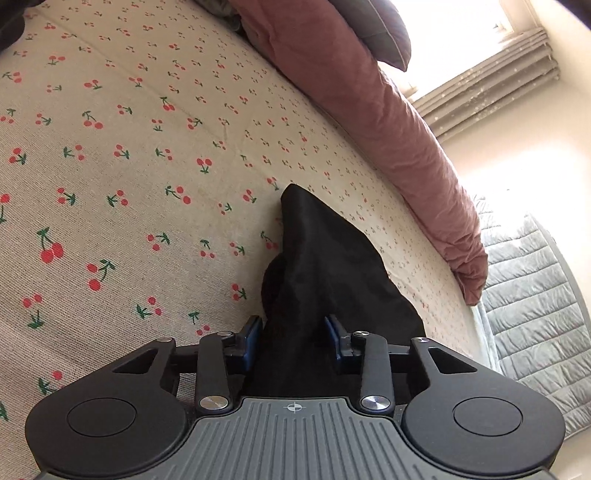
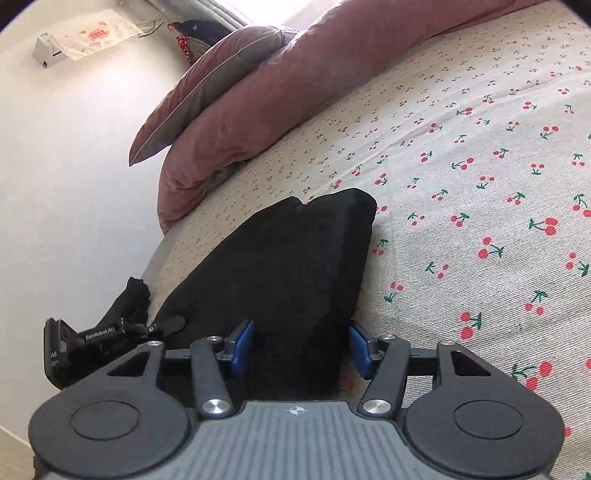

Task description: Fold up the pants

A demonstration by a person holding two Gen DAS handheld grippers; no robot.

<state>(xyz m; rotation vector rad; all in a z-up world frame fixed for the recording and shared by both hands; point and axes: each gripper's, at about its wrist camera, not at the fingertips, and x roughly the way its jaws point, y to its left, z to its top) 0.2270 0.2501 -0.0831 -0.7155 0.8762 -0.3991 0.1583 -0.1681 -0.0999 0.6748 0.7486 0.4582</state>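
The black pants [image 1: 325,258] lie bunched in a thick fold on the cherry-print sheet [image 1: 129,166], near the bed's edge. My left gripper [image 1: 293,332] has the fold running between its blue pads [image 1: 253,332], and the cloth fills the gap from pad to pad. In the right wrist view the pants [image 2: 280,266] form a dark wedge. My right gripper [image 2: 301,343] straddles their near end, with a sliver of sheet showing beside its right pad [image 2: 360,347]. The left gripper [image 2: 160,326] shows at the left edge of that wedge.
A rolled pink duvet [image 1: 388,122] runs along the far side of the bed, with a dark pillow [image 1: 384,29] on top of it. A grey quilted mattress side [image 1: 535,314] drops off at the right. A white wall [image 2: 74,184] stands beyond the bed edge.
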